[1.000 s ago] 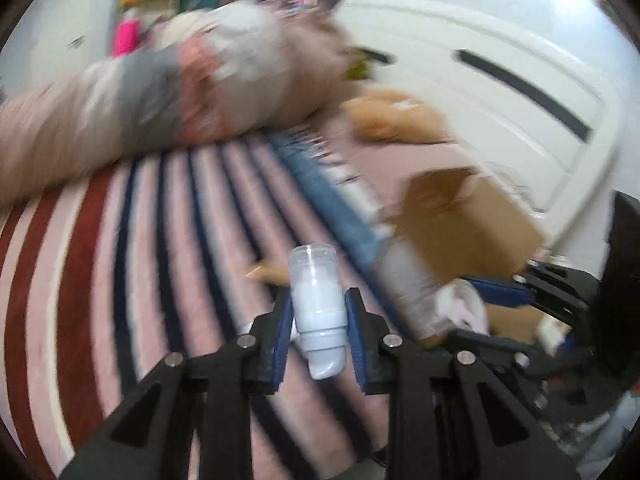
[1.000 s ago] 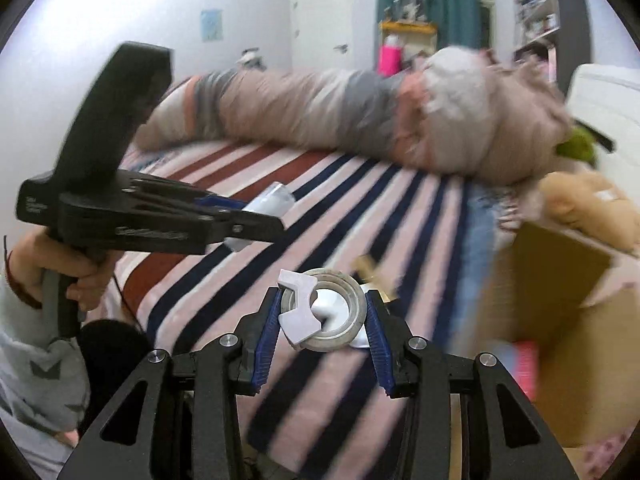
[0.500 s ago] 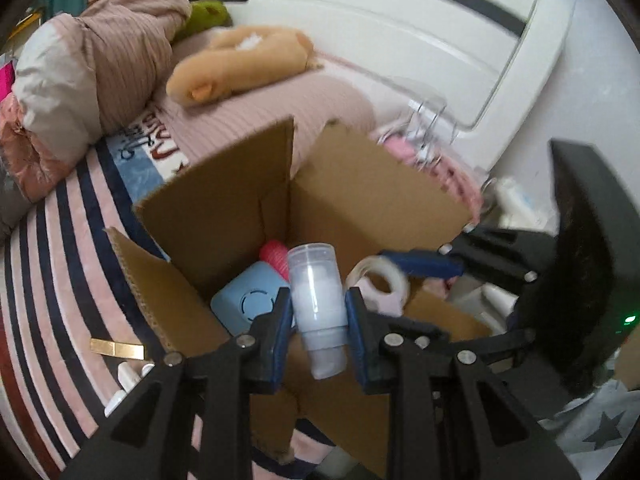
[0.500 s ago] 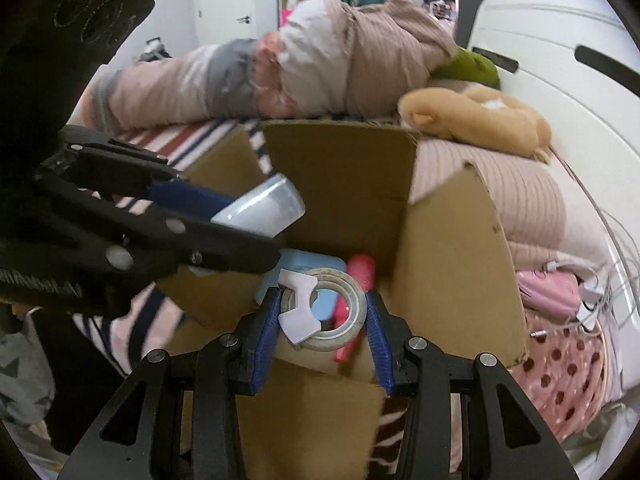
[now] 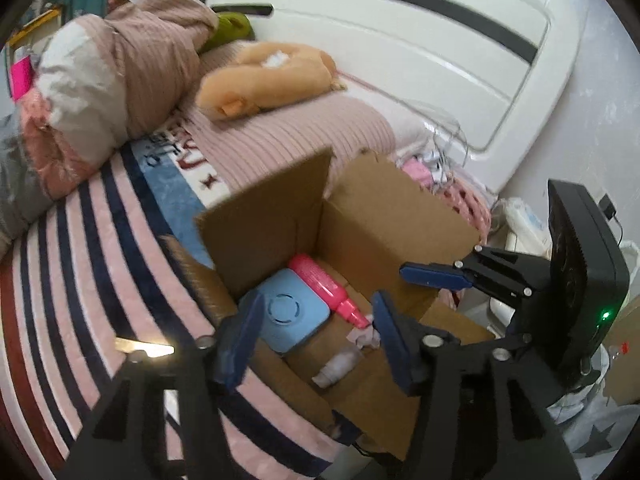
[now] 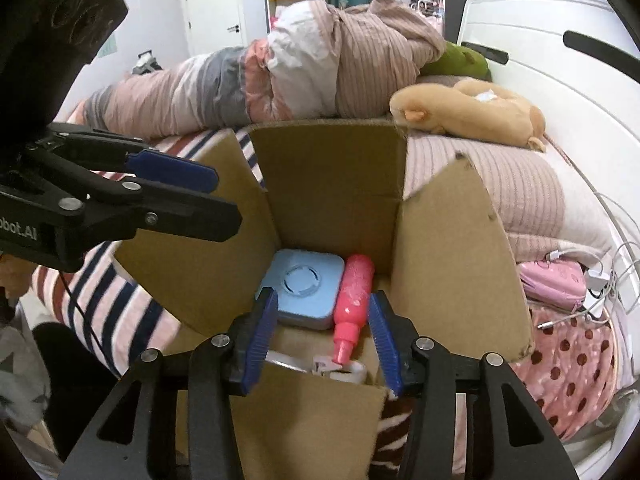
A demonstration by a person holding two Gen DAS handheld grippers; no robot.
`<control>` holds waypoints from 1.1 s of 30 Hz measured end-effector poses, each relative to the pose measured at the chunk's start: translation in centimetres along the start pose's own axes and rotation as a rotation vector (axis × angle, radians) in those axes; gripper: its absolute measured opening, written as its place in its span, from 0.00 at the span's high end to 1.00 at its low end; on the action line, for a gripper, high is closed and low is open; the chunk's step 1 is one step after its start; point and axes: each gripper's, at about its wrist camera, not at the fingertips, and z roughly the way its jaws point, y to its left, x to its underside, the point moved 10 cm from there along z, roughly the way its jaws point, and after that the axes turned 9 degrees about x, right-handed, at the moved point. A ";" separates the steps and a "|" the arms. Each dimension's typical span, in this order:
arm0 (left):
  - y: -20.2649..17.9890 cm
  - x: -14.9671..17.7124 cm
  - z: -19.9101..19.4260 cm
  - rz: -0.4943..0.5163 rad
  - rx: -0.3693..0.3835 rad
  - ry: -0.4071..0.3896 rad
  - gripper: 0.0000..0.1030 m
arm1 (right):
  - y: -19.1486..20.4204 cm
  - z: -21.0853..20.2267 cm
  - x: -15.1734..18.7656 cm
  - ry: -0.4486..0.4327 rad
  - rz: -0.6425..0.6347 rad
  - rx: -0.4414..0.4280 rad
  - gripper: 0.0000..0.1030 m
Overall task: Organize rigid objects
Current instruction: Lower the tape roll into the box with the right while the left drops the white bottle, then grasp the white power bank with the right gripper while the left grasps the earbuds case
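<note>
An open cardboard box (image 5: pixel 384 216) (image 6: pixel 328 184) stands on the striped bed. Inside lie a light blue square case (image 5: pixel 294 316) (image 6: pixel 308 288), a pink spray bottle (image 5: pixel 324 284) (image 6: pixel 354 288), a white bottle (image 5: pixel 338 366) and a tape roll (image 6: pixel 320 364) with a white tab. My left gripper (image 5: pixel 316 344) is open and empty above the box's near edge. My right gripper (image 6: pixel 324 340) is open and empty above the box. It also shows at the right of the left wrist view (image 5: pixel 436 274), and the left gripper at the left of the right wrist view (image 6: pixel 172 172).
A gold clip (image 5: pixel 144 346) lies on the striped blanket (image 5: pixel 80 280) left of the box. A rolled duvet (image 6: pixel 280 72), a tan plush toy (image 6: pixel 468 112) and a white headboard (image 5: pixel 400 40) lie behind. A pink pouch with cables (image 6: pixel 556 280) lies to the right.
Both grippers have opened over the box. The white bottle has dropped from the left one and the tape roll from the right one; both now lie in the box.
</note>
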 end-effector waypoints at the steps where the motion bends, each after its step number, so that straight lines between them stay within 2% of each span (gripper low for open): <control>1: 0.2 -0.1 -0.9 -0.001 0.001 -0.021 0.41 | 0.3 -0.3 -0.4 -0.011 -0.001 -0.003 0.52; 4: 2.0 -0.3 -4.5 -0.006 -0.048 -0.092 0.32 | 1.9 -1.6 -1.9 -0.057 -0.002 -0.024 0.47; 8: 5.9 0.7 -9.0 -0.059 -0.127 -0.166 0.31 | 6.0 -3.3 -4.2 -0.116 -0.029 -0.091 0.45; 12: 11.2 3.6 -12.6 -0.132 -0.241 -0.204 0.29 | 11.2 -4.1 -5.3 -0.141 -0.095 -0.175 0.44; 15: 15.3 7.1 -13.7 -0.200 -0.298 -0.199 0.26 | 15.6 -3.4 -5.1 -0.109 -0.146 -0.262 0.45; 20: 20.0 12.3 -12.2 -0.305 -0.302 -0.179 0.26 | 20.7 0.5 -2.8 0.001 -0.190 -0.339 0.45; 23: 21.5 14.6 -9.6 -0.323 -0.260 -0.147 0.26 | 21.8 4.1 -0.8 0.069 -0.183 -0.298 0.45; 27: 22.8 15.9 -6.1 -0.330 -0.231 -0.088 0.26 | 21.1 9.7 1.2 0.108 -0.175 -0.176 0.45; 30: 22.7 16.1 -4.2 -0.304 -0.204 -0.066 0.26 | 20.5 12.3 1.9 0.119 -0.193 -0.149 0.45; 31: 22.6 16.1 -3.7 -0.286 -0.199 -0.054 0.26 | 20.5 12.8 1.7 0.112 -0.197 -0.147 0.53; 33: 22.1 16.0 -2.5 -0.246 -0.176 -0.024 0.26 | 20.3 13.5 1.5 0.083 -0.226 -0.101 0.79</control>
